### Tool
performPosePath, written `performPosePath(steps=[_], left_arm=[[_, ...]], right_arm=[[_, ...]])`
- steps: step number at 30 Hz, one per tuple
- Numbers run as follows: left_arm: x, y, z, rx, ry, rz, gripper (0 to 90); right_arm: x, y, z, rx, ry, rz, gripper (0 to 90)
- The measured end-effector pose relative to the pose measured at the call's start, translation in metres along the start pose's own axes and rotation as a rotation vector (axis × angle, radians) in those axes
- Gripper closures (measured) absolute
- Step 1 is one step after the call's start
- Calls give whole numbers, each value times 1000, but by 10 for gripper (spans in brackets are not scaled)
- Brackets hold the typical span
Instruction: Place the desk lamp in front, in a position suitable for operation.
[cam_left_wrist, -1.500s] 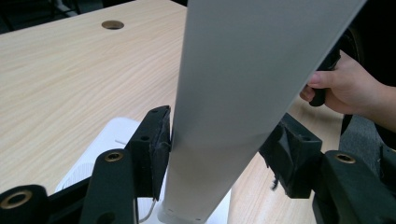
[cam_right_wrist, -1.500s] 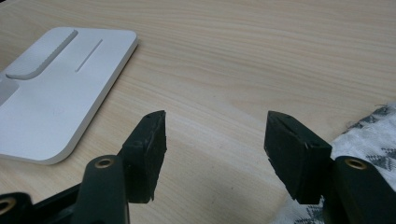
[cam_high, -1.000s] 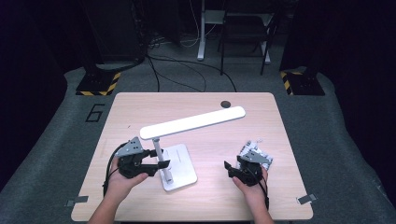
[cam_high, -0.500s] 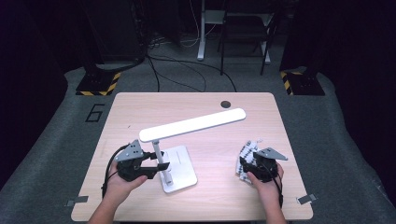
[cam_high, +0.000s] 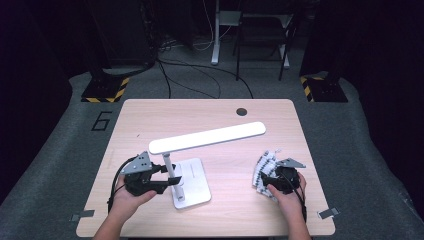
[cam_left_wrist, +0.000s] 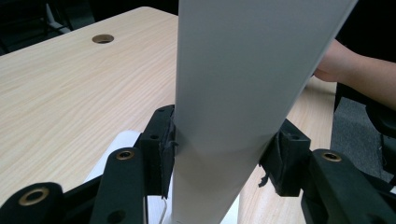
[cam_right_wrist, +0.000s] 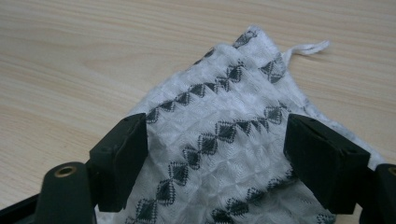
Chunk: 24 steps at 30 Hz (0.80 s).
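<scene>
Your left gripper (cam_left_wrist: 219, 154) clamps the white desk lamp's flat arm (cam_left_wrist: 247, 79) between its jaws, which have just been closing. Your right gripper (cam_right_wrist: 215, 154) stands open astride the patterned cloth (cam_right_wrist: 224, 135) beneath it.

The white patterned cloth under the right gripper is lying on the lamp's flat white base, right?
No. The white cloth with dark diamond patterns lies on the bare wooden table, well apart from the white desk lamp's flat base. The high view shows this; the right gripper is indeed over the cloth, its jaws standing apart.
</scene>
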<state>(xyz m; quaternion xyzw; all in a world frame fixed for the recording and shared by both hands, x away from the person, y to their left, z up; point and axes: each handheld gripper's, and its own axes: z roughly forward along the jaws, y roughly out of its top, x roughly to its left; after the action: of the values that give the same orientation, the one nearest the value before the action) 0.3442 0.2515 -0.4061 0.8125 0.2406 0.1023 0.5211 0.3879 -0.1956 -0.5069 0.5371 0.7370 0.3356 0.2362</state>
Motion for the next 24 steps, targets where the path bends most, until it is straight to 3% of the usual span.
performPosePath(steps=[4,10,12,18,24], left_arm=[[-1,-1,1,-12,10,-1,506],[-1,-1,1,-13,8,3,507],[-1,-1,0,-8,4,13,508],[-1,-2,-1,-6,-17,17,508],[-1,-2,-1,-4,-32,17,507]], right_arm=[[0,-1,4,22,-52,-20,186],[-5,-6,9,50,-45,28,207],[-7,-7,10,41,-16,54,268],[-6,-7,8,35,23,15,490],[-1,-7,6,39,38,2,618]])
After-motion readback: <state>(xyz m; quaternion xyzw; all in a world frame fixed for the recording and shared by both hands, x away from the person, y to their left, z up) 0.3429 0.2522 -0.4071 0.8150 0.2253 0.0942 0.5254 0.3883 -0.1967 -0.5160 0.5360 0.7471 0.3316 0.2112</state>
